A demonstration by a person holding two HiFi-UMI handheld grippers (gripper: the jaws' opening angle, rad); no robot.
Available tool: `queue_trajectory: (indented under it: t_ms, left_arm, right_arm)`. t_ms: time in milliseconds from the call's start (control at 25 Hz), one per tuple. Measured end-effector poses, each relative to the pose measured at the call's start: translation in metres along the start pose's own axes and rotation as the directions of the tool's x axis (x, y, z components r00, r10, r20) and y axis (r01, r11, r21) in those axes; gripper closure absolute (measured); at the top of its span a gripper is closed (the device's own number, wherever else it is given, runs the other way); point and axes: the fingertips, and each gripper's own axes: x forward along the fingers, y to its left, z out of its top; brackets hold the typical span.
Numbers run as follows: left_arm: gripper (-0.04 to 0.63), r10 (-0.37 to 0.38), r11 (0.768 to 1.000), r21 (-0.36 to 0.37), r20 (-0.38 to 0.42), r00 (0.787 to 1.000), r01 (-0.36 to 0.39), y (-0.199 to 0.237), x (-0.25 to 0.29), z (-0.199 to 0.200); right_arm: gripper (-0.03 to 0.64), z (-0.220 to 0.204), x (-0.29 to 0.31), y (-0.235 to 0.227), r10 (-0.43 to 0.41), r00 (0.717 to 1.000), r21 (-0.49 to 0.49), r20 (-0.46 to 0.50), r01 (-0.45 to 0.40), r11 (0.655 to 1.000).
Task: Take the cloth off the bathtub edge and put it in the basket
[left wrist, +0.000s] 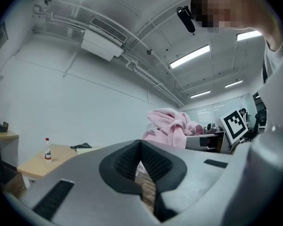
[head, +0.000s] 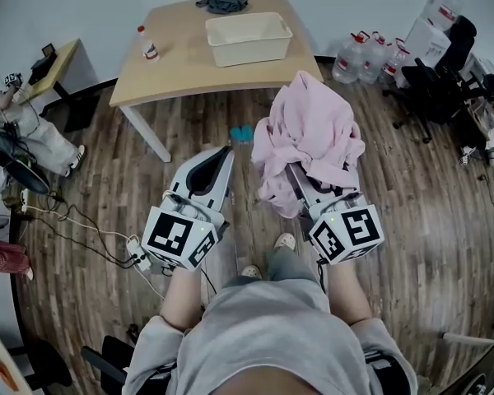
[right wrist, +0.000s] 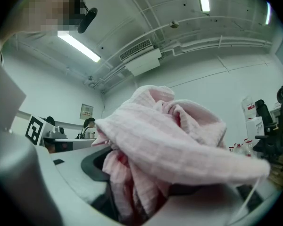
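Note:
A crumpled pink cloth (head: 309, 134) is bunched over the front of my right gripper (head: 303, 171), which is shut on it and held up in the air above the wooden floor. In the right gripper view the pink cloth (right wrist: 179, 140) fills the space between the jaws and hides their tips. My left gripper (head: 227, 153) is beside it to the left, shut and holding nothing; its pads meet at the tip (left wrist: 140, 145). The pink cloth (left wrist: 172, 126) also shows to its right. A white plastic basket (head: 249, 38) stands on the wooden table (head: 173, 64) ahead of me.
A dark cloth (head: 222, 2) lies behind the basket, and a small bottle (head: 149, 46) stands at the table's left. Large water bottles (head: 370, 56) and black office chairs (head: 440, 81) stand at the right. Cables and a power strip (head: 136, 249) lie on the floor at the left.

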Motion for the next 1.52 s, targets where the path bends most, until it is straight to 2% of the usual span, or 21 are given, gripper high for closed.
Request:
queue_trajectory:
  t_ms: [480, 600, 1000, 1280, 1520]
  left_arm:
    - [0.598, 0.023, 1.000, -0.007, 0.017, 1.000, -0.023, 0.056, 0.099, -0.003]
    - [0.598, 0.026, 1.000, -0.008, 0.022, 0.999, -0.026, 0.063, 0.130, -0.003]
    - [0.598, 0.073, 0.997, -0.012, 0.034, 0.997, -0.073, 0.087, 0.220, -0.004]
    - [0.598, 0.124, 0.992, -0.002, 0.018, 0.992, -0.124, 0.098, 0.247, -0.013]
    - [0.598, 0.136, 0.991, 0.003, 0.007, 0.991, -0.136, 0.111, 0.263, -0.015]
  right_arm:
    - [0.311, 0.000, 0.087, -0.067, 0.050, 0.999, -0.024, -0.001, -0.050, 0.998]
    - [0.311, 0.006, 0.108, -0.089, 0.070, 0.998, -0.045, -0.001, -0.070, 0.997]
    - [0.311, 0.013, 0.168, -0.163, 0.119, 0.993, -0.031, -0.005, -0.120, 0.992]
    - [0.311, 0.003, 0.191, -0.187, 0.166, 0.986, -0.014, -0.014, -0.167, 0.986]
    - [0.311, -0.001, 0.208, -0.196, 0.178, 0.984, 0.001, -0.022, -0.178, 0.984]
